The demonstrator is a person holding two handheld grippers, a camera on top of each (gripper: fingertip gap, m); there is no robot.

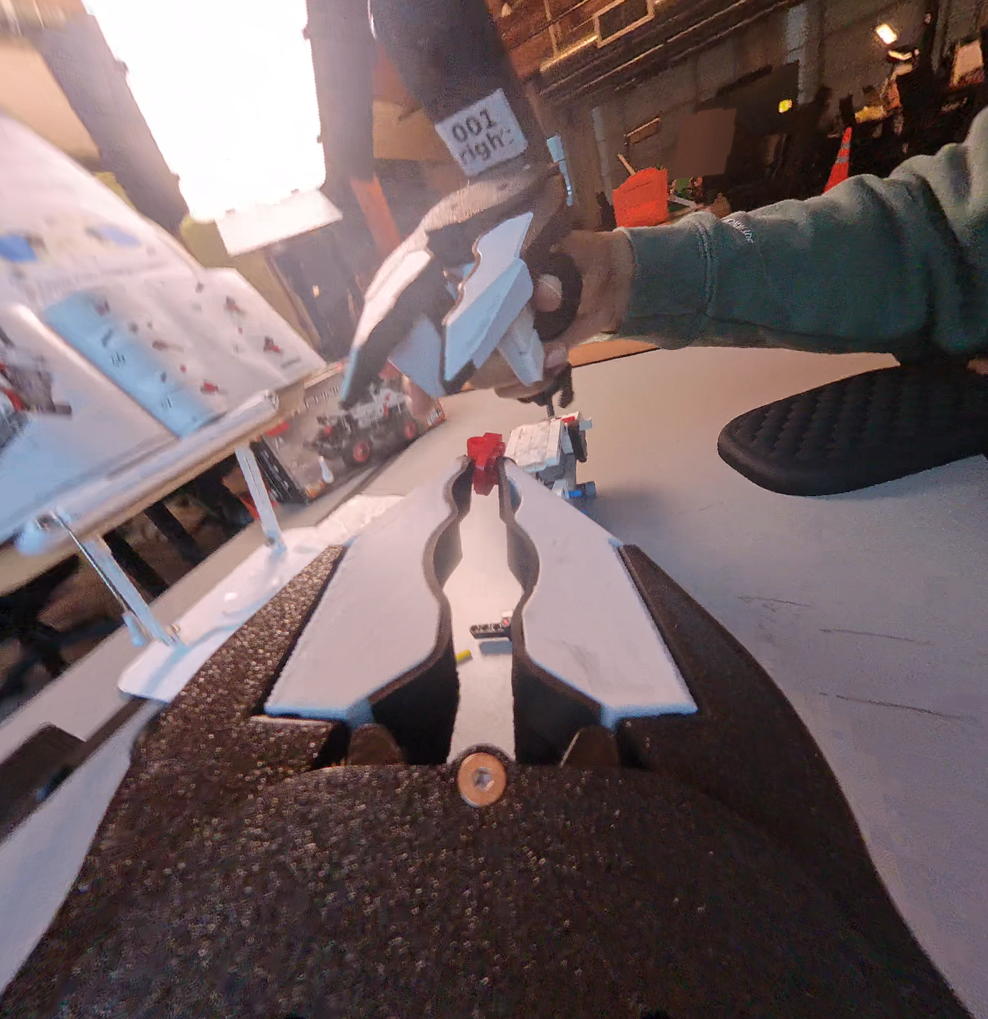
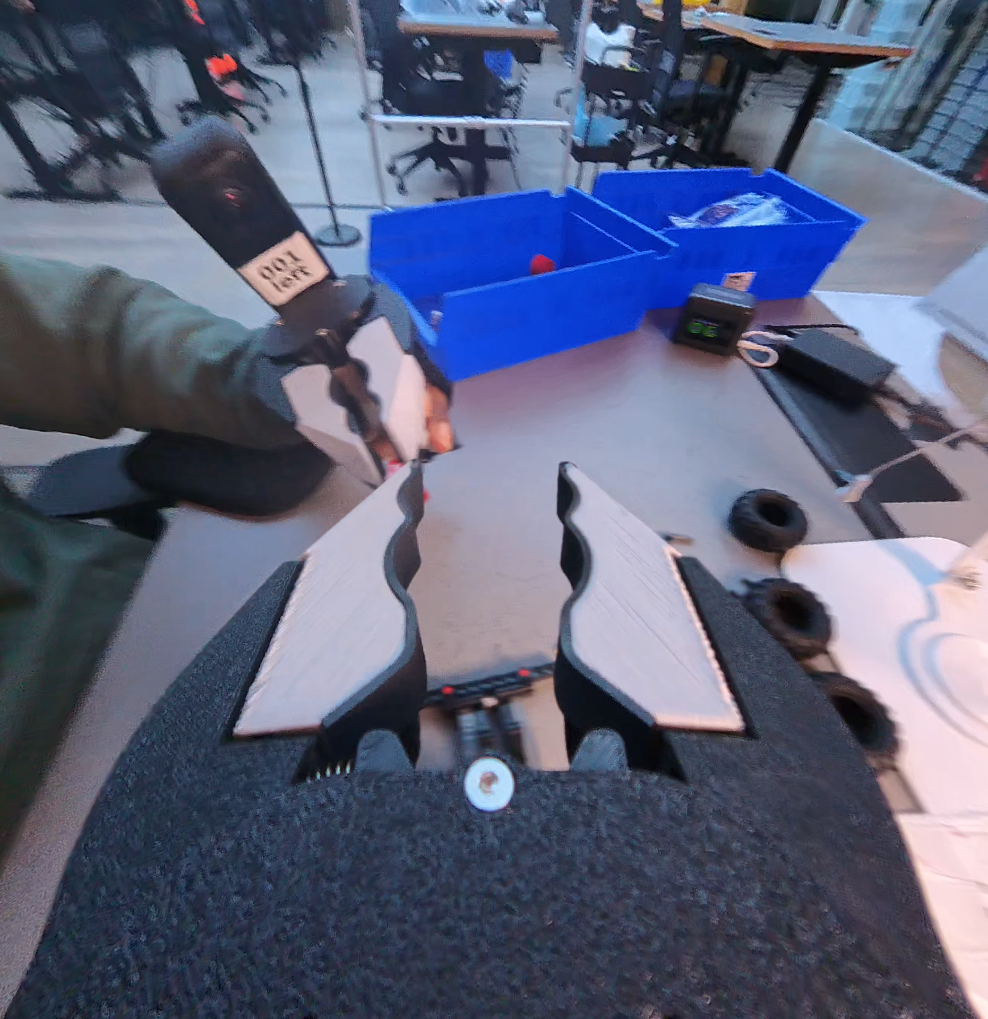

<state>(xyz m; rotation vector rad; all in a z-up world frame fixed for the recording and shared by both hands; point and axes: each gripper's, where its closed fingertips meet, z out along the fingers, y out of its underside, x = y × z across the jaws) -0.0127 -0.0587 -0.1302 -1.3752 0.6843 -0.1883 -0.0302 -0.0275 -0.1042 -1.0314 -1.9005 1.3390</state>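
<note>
My left gripper [image 1: 485, 468] is shut on a small red brick piece [image 1: 485, 452], held just above the grey table [image 1: 756, 606]. A small white and grey brick model [image 1: 552, 455] stands right behind the piece. My right gripper [image 2: 489, 474] is open and empty, with its left fingertip close to the tips of the left gripper [image 2: 400, 466]. In the left wrist view the right gripper [image 1: 403, 386] hangs above the model, held by a hand in a green sleeve. A black beam with red pins [image 2: 486, 686] lies under the right gripper.
An instruction booklet [image 1: 122, 309] on a white stand is at the left. A black wrist pad [image 1: 866, 424] lies to the right. Two blue bins [image 2: 535, 298] stand at the far table edge. Three black tyres [image 2: 767, 518] lie beside a white plate [image 2: 894, 634]. A small black device [image 2: 712, 325] is near the bins. The gap from one gripper's tips to the other's is roughly 5 cm.
</note>
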